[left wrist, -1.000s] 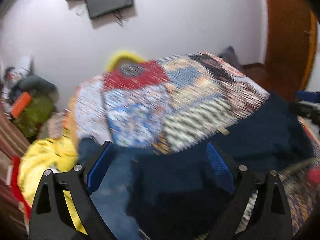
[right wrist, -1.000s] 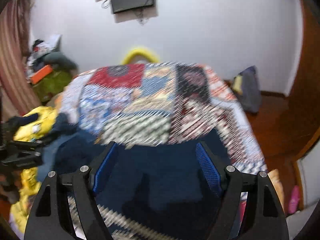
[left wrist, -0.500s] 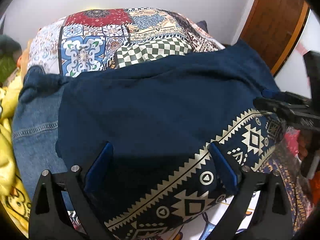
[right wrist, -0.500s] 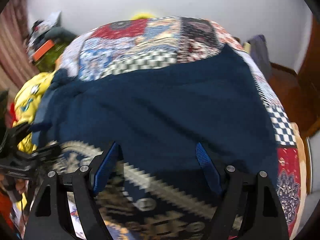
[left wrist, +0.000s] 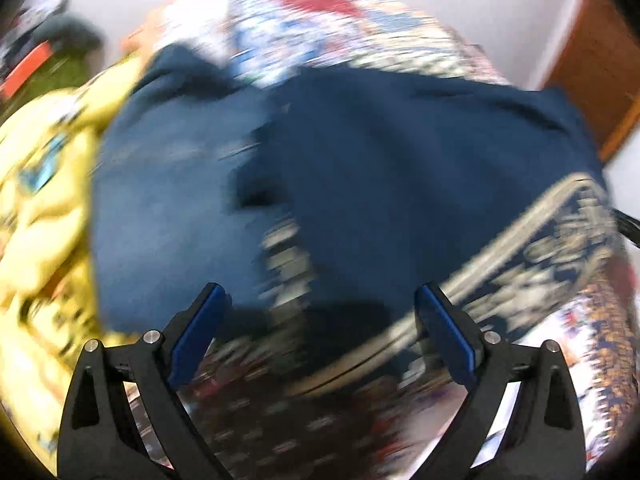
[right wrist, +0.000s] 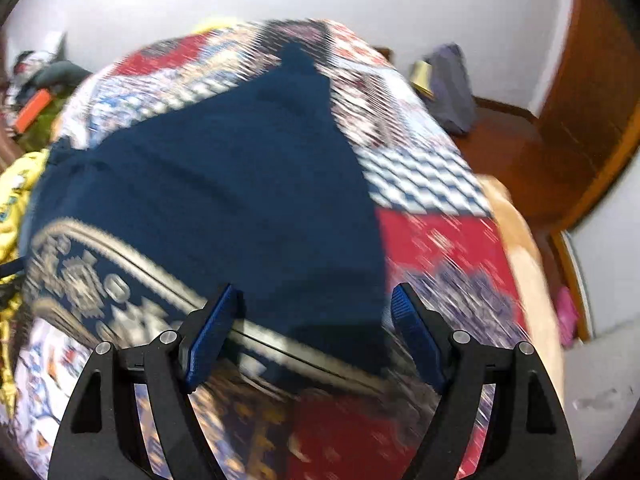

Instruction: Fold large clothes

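Navy garment [right wrist: 240, 184] spread on patchwork bed [right wrist: 432, 240], ahead of both fingers.
Left gripper [left wrist: 320, 332] and right gripper [right wrist: 314, 324] released, grasping nothing; yellow fabric [left wrist: 40, 200] beside left fingers.

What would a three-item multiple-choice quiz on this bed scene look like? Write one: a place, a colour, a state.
1. Where does the navy garment lie?
A. on the patchwork bedspread
B. on the floor
C. on a chair

2. What colour is the garment's patterned border?
A. pink
B. cream
C. green

3. How do the right tongs stand?
A. clamped on a hanger
C. shut on nothing
B. open above the garment's edge

Answers:
1 A, patchwork shows around it.
2 B, pale geometric motifs run along the hem.
3 B, the blue pads stand wide apart, gripping nothing.
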Demonstrator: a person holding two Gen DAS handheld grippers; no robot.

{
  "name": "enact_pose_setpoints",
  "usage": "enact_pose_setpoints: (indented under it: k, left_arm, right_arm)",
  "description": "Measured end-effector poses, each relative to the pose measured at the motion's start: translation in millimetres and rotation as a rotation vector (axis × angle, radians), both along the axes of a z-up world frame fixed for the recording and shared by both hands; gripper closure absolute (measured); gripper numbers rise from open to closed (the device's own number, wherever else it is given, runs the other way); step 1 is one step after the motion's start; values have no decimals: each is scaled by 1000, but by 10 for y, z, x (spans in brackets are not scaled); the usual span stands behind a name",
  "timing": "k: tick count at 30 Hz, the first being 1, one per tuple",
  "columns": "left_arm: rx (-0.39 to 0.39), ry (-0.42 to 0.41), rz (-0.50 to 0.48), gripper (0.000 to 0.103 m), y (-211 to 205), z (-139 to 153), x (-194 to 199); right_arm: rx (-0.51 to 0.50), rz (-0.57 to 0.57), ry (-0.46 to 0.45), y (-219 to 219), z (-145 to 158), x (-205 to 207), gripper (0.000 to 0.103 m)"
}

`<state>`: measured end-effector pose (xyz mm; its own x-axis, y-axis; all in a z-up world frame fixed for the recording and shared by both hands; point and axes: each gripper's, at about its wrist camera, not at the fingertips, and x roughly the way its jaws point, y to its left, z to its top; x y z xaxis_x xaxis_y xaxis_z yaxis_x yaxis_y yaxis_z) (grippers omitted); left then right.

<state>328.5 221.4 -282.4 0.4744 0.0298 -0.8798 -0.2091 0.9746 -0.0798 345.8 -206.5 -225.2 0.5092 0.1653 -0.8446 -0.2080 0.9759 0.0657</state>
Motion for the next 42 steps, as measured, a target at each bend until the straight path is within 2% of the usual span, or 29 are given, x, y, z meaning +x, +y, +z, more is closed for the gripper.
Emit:
enact_pose_setpoints:
  k: [2, 4, 6, 8, 12, 16, 18, 21, 22, 26, 29, 32, 35, 42]
  left_arm:
    - [27, 22, 66, 6, 174, -17, -148]
    - [-26, 12, 115, 6, 343, 29, -327]
    - [-14, 2, 175, 6, 443, 150, -497]
    - [-29, -28, 187, 6, 461, 290, -620]
    - [-152, -120, 175, 6, 345, 586, -794]
    - [-255, -190, 129, 6, 115, 791, -750]
    - [-355, -208, 101, 6, -36, 809, -738]
    - [-519, -200, 54, 7, -232, 698, -645]
    - [-559, -183, 46, 11, -303, 617, -606]
    - [-668, -88, 57, 27, -435, 250, -454]
    - [-712, -33, 89, 38, -434, -5, -336]
    - [-732, -78, 129, 42, -341, -47, -255]
    - [-768, -97, 146, 42, -275, -89, -113]
    - [-863, -205, 206, 42, -145, -113, 44]
  right_arm:
    - [22, -24, 35, -155, -22, -55, 26]
    - [64, -63, 60, -305, 19, -117, 26]
    - [93, -84, 58, -416, 105, -207, 26]
    - [106, -93, 37, -462, 233, -317, 26]
    - [127, -77, -28, -456, 504, -534, 26]
    - [149, -35, -80, -337, 746, -669, 26]
    - [162, -12, -99, -269, 802, -708, 26]
    - [167, 20, -117, -148, 836, -748, 26]
    - [160, 32, -122, -109, 831, -762, 26]
    - [129, 80, -129, 29, 781, -790, 26]
    - [107, 100, -120, 97, 708, -784, 26]
    - [107, 115, -101, 145, 647, -772, 26]
    - [114, 118, -74, 192, 537, -680, 26]
    - [158, 133, -34, 341, 407, -490, 26]
